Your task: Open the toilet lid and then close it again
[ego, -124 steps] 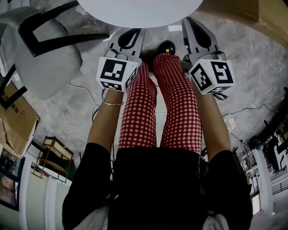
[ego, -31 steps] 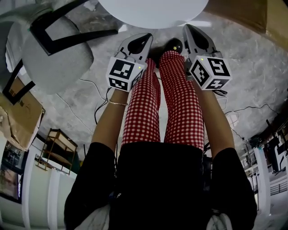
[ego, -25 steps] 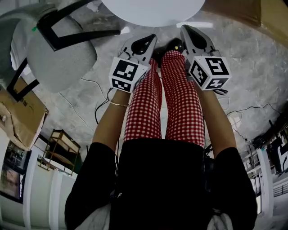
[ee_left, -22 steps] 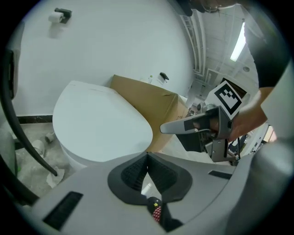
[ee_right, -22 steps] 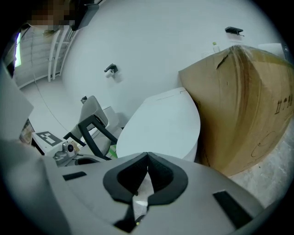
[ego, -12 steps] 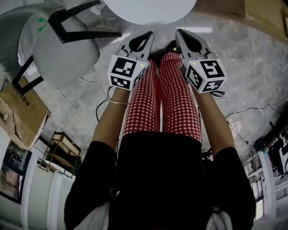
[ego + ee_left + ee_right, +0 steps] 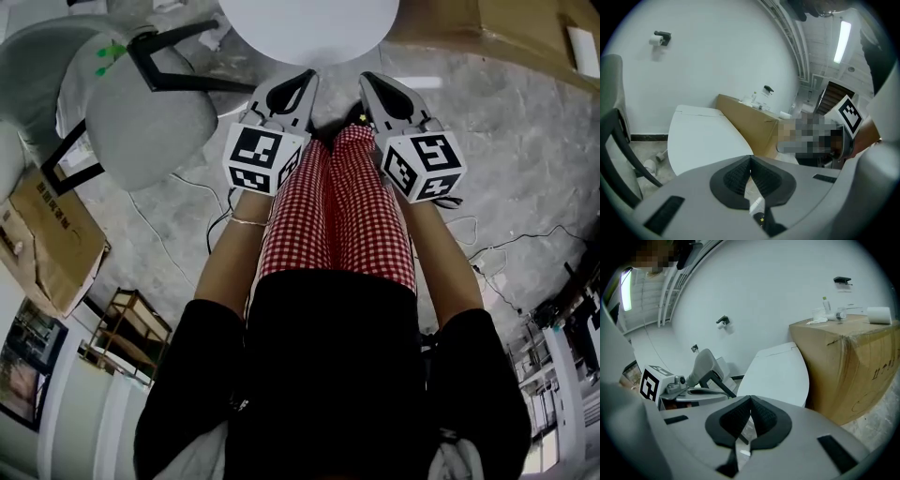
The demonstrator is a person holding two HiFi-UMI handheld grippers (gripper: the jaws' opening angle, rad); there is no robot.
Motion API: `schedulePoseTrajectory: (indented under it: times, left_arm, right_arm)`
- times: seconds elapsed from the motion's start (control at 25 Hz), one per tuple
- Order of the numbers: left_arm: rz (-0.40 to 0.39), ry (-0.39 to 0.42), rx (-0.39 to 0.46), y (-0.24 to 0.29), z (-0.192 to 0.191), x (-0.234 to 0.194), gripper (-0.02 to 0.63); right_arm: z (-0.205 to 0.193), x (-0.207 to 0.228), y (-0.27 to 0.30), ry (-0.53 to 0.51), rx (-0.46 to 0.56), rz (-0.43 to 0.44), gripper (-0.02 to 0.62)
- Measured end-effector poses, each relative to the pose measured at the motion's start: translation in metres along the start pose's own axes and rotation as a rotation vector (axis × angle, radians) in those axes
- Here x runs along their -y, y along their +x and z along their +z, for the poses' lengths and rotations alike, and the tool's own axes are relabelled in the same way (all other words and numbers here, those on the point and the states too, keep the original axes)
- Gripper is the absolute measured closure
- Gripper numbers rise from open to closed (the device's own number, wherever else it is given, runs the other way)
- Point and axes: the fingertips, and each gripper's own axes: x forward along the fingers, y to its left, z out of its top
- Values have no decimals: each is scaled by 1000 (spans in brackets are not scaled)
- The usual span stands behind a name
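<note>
Presently left tongs and right tongs sit pressed together near one toilet lid.

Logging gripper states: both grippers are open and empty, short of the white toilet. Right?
Not open: the left gripper and right gripper are shut, pads together, as each gripper view shows. Both are empty, short of the toilet.
</note>
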Motion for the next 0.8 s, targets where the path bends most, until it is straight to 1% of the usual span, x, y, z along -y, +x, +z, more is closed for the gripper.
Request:
schedulePoseTrajectory:
  times: [0.16, 0.24, 0.44, 0.8]
  left_arm:
    - [-20, 55, 30, -4, 28, 5, 603]
    - [-28, 70, 47, -5, 43, 6, 603]
    - [-29, 55, 61, -8, 61, 8, 603]
    - [-60, 86, 80, -21, 100, 21, 603]
  right_arm:
    - [22, -10, -6, -25, 34, 7, 575]
    - [30, -11, -8, -30, 46, 1, 575]
    - [49, -17, -11, -30, 67, -5, 575]
    - [93, -37, -25, -41, 120, -11, 575]
